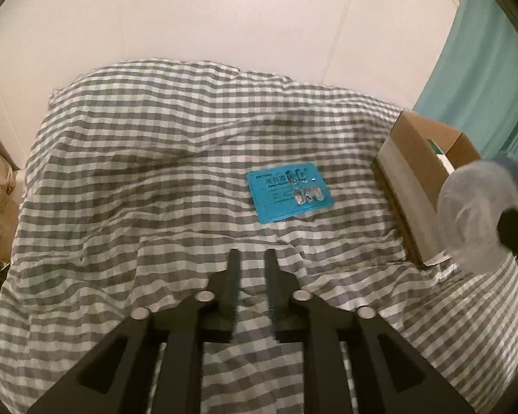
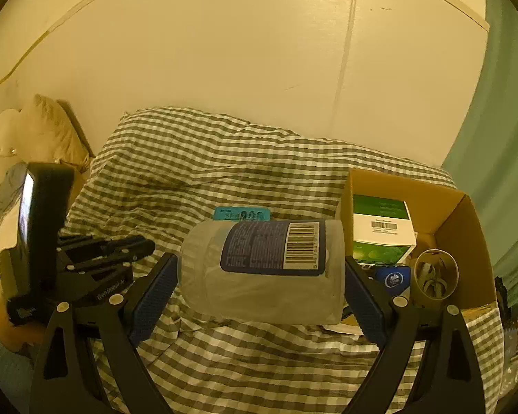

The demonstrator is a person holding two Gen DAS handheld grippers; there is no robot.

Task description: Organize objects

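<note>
My right gripper [image 2: 260,276]: clamps 1 clear plastic jar [image 2: 262,269] sideways. My left gripper [image 1: 252,262]: slightly parted, empty, above grey checked bedcover [image 1: 155,172]. 1 blue blister card [image 1: 290,191].

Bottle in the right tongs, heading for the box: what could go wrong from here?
1. The bottle is gripped end to end, sideways; smooth plastic may slip from the right tongs.
2. The cardboard box already holds a green carton and a tube, so room looks tight.

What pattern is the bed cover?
Grey-and-white gingham check on the bed cover, truest in the left wrist view.
</note>
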